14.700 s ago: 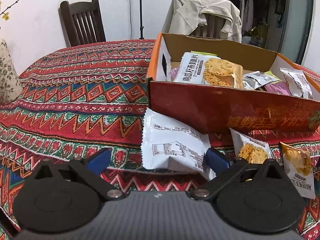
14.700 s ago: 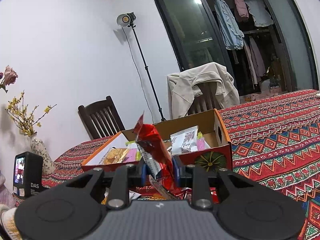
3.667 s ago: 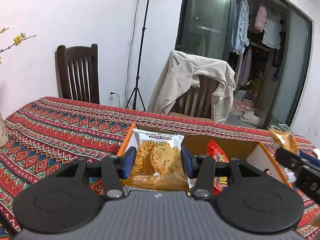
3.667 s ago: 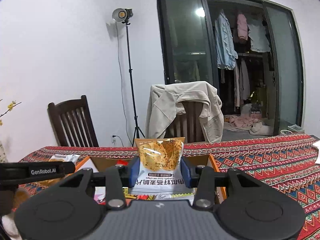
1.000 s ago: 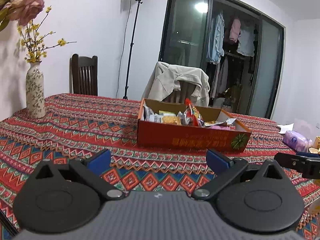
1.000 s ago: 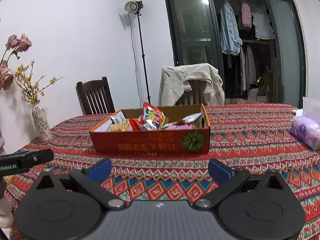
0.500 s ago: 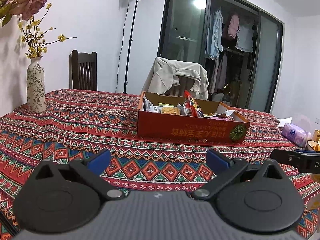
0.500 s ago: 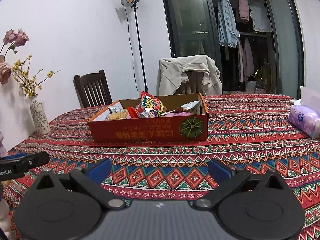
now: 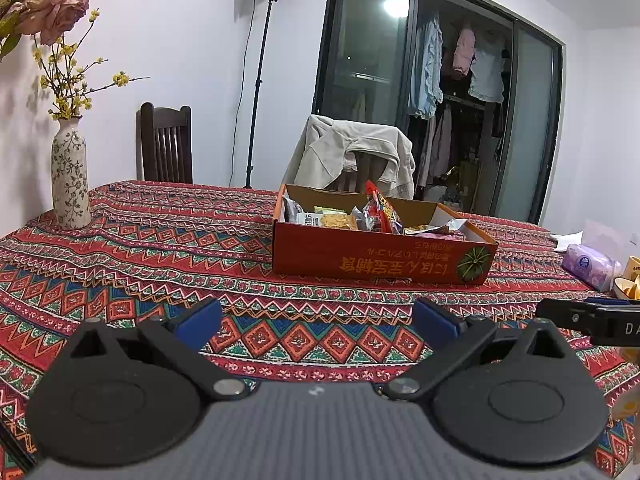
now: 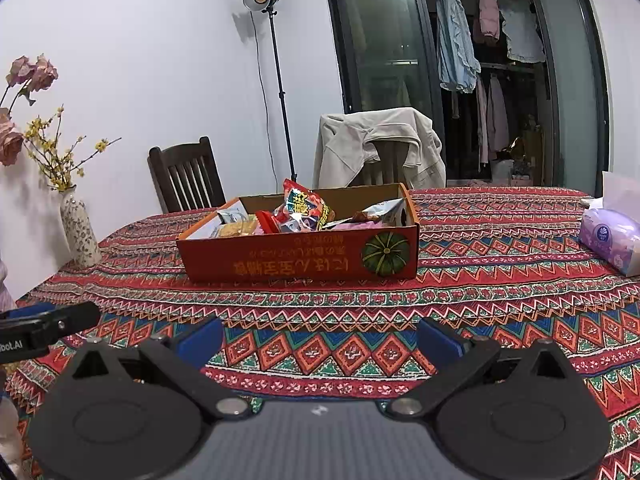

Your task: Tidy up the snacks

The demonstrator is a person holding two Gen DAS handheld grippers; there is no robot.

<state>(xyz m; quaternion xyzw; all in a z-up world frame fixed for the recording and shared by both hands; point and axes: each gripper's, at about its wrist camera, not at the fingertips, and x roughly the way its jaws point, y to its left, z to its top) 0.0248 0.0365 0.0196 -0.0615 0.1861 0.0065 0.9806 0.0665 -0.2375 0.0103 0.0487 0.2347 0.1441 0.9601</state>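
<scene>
An orange cardboard box (image 9: 380, 260) with a pumpkin picture stands on the patterned tablecloth, well ahead of both grippers. It holds several snack packets, among them a red packet (image 9: 380, 208) standing upright and a biscuit packet (image 9: 338, 221). The box also shows in the right wrist view (image 10: 304, 260), with the red packet (image 10: 304, 204) on top. My left gripper (image 9: 316, 322) is open and empty, low over the cloth. My right gripper (image 10: 320, 342) is open and empty too, level with the left.
A flowered vase (image 9: 70, 184) stands at the table's left edge. A purple tissue pack (image 10: 612, 240) lies at the right. Two chairs (image 9: 166, 142) stand behind the table, one draped with a beige jacket (image 9: 356, 156). A lamp stand (image 9: 260, 80) is by the wall.
Both grippers have drawn back a little further from the box and sit slightly lower. They stay open and empty. The snack packets held earlier now lie in the box.
</scene>
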